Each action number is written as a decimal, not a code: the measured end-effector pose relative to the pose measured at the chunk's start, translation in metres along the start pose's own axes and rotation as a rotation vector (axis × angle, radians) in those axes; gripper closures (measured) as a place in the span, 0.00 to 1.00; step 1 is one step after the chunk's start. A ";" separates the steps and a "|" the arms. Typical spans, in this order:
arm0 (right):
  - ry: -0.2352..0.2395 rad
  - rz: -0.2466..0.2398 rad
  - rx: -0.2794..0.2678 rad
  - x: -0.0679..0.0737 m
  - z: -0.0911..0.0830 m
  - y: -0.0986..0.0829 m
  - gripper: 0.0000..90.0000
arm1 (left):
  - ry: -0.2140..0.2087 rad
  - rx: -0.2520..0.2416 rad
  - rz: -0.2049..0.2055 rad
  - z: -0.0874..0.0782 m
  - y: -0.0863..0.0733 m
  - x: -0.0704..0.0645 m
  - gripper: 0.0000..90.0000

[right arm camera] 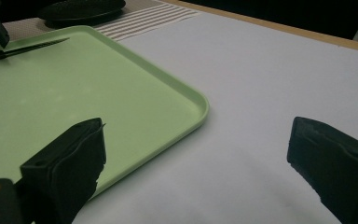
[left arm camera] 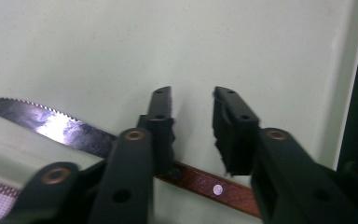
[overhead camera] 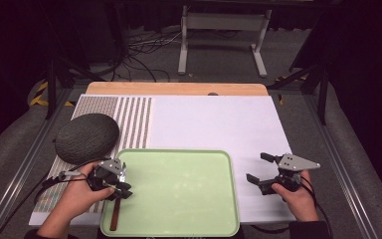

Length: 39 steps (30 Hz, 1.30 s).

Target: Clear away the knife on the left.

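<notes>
Left gripper view: knife (left arm camera: pixel 121 149) lies under the left hand-held gripper (left arm camera: pixel 193 112); jaws parted, gripping nothing.

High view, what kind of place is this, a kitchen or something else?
Probably a lab or recording workspace, not a kitchen: a white-covered table in a dark room, loose cables on the floor behind, and a bare metal stand. A person's two grippers work over a green tray.

Serrated wooden-handled knife (left arm camera: pixel 135 154) flat on tray (left arm camera: pixel 261 56)
</notes>
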State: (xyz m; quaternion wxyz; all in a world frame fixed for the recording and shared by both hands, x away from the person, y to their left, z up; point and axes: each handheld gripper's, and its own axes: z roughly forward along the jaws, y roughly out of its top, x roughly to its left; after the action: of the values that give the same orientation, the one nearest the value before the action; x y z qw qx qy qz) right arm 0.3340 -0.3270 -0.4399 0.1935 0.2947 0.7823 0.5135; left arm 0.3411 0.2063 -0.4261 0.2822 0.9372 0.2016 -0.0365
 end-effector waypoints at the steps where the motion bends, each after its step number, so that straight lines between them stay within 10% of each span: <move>1: 0.000 0.000 0.000 0.000 0.000 0.000 0.06 | 0.000 0.000 0.000 0.000 0.000 0.000 0.63; 13: 0.000 0.002 -0.009 0.000 0.000 0.000 0.05 | 0.162 -0.200 -0.027 -0.024 -0.009 0.000 0.18; 20: -0.002 0.003 -0.015 0.001 0.000 0.000 0.05 | 0.240 -0.343 -0.008 -0.037 -0.025 -0.004 0.14; 39: -0.005 0.001 -0.026 0.001 0.000 0.000 0.05 | 0.265 -0.660 -0.054 -0.042 -0.082 0.007 0.04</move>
State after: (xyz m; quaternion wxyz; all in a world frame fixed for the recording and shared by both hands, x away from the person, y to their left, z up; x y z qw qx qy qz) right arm 0.3334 -0.3265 -0.4398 0.1991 0.2941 0.7747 0.5231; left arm 0.3128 0.2937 -0.4344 0.5401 0.7865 0.2621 0.1450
